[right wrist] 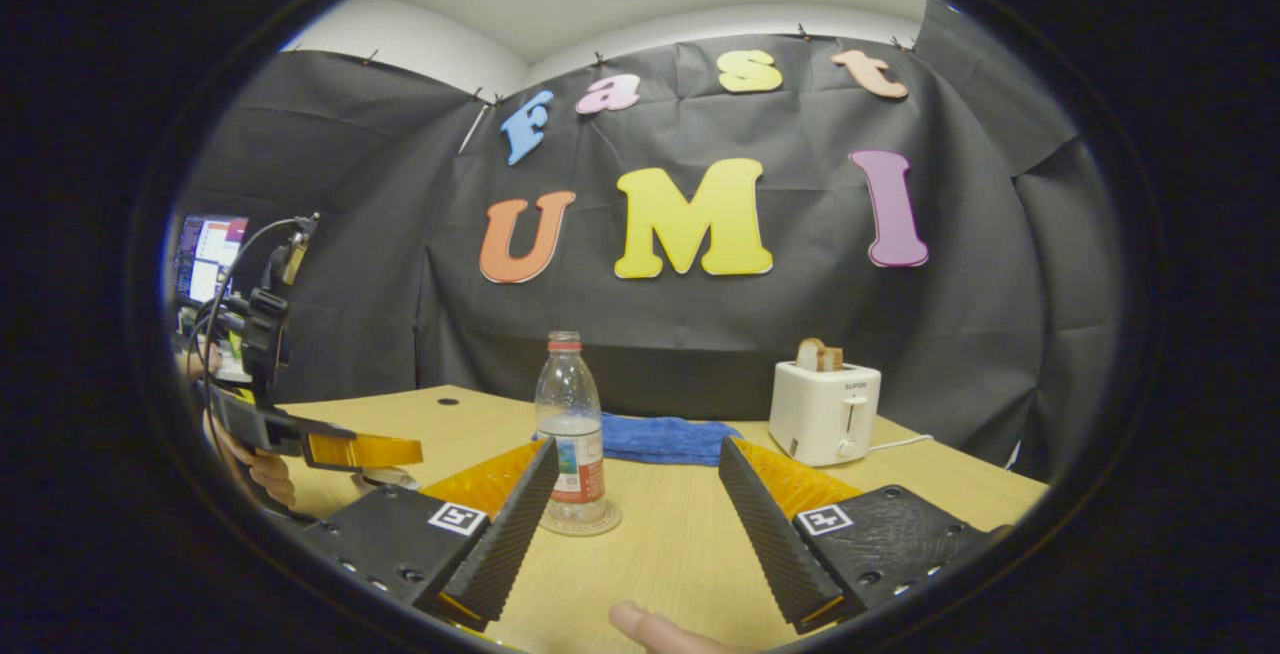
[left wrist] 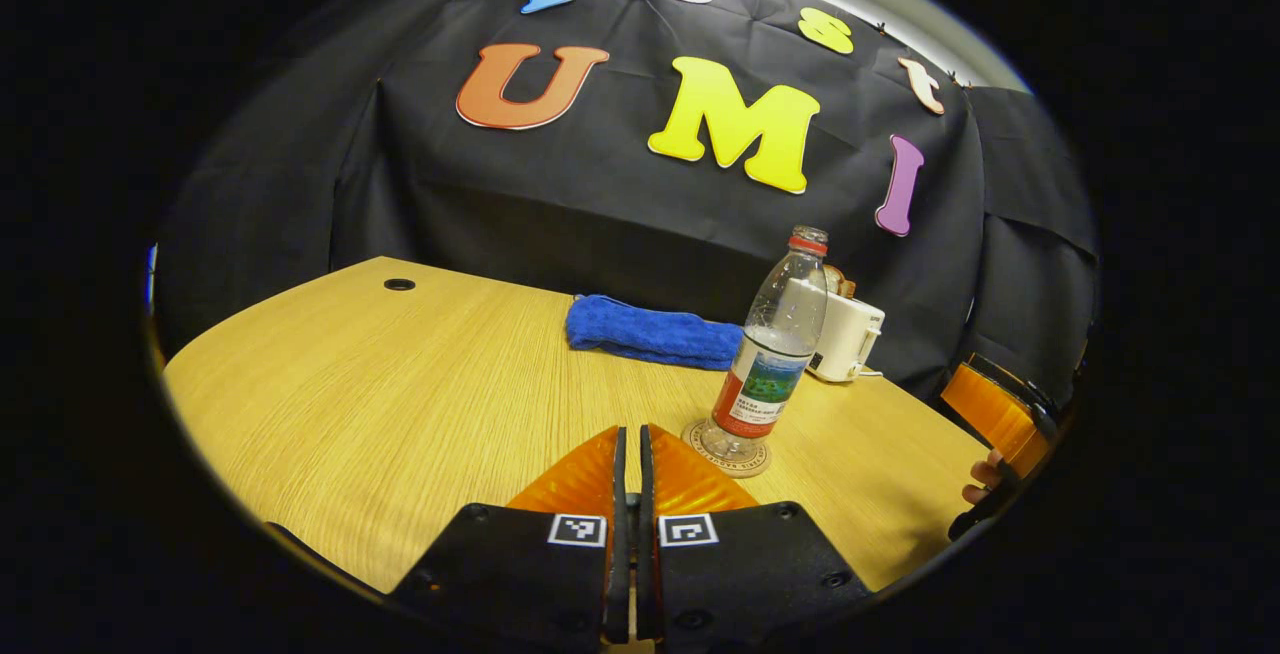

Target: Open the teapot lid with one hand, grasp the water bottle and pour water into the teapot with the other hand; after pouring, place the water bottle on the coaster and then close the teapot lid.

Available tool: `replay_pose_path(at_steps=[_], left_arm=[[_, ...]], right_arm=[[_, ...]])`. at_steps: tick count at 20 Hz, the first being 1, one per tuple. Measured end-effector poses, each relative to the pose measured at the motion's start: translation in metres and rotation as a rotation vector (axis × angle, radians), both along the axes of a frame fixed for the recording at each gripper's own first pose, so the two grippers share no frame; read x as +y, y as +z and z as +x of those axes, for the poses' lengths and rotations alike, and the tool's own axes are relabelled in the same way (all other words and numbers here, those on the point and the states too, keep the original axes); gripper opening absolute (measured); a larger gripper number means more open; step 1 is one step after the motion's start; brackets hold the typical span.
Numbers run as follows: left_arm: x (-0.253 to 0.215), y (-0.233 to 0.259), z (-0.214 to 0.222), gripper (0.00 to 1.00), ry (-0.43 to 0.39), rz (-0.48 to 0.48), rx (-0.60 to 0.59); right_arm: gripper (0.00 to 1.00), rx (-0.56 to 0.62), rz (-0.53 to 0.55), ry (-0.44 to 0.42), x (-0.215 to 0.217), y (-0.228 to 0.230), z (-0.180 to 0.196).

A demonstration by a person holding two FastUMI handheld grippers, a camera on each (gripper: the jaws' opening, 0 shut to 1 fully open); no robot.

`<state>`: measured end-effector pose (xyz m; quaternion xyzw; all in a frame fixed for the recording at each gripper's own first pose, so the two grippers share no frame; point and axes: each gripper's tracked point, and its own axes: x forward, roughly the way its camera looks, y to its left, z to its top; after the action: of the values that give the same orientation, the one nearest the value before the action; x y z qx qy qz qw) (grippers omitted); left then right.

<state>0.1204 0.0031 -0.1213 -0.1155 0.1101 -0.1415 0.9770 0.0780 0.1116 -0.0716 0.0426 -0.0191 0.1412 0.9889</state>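
Note:
A clear water bottle [left wrist: 775, 354] with a red-and-green label, about half full, stands upright on a round coaster [left wrist: 728, 456] just ahead and to the right of my left gripper [left wrist: 628, 449]. That gripper is shut with nothing between its fingers. In the right gripper view the bottle [right wrist: 570, 434] and coaster [right wrist: 582, 524] stand ahead, close to the left finger of my right gripper [right wrist: 638, 449], which is open and apart from the bottle. A hand holds the left gripper [right wrist: 365, 451] at the left, over a small pale shape I cannot identify.
A folded blue towel [left wrist: 650, 334] lies at the back of the wooden table [left wrist: 380, 384]. A white toaster [right wrist: 825, 414] with bread in it stands at the back right. A cable hole [left wrist: 399, 284] is at the far left. A screen [right wrist: 205, 254] glows beyond the table.

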Motion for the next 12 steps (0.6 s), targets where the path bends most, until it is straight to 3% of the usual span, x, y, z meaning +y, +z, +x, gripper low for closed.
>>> replay_pose_path(at_steps=[4,9,12], left_arm=[[-0.001,-0.005,-0.007,0.06,0.018,0.076,-0.022],[0.001,-0.007,-0.008,0.06,0.11,0.294,-0.096],[0.002,-0.006,-0.007,0.05,0.139,0.332,-0.111]], right_arm=[[0.96,-0.001,0.013,-0.002,-0.002,0.003,-0.001],[0.96,-0.024,0.015,0.003,-0.001,0.01,-0.008],[0.96,-0.022,0.014,-0.006,-0.004,0.008,-0.006]])
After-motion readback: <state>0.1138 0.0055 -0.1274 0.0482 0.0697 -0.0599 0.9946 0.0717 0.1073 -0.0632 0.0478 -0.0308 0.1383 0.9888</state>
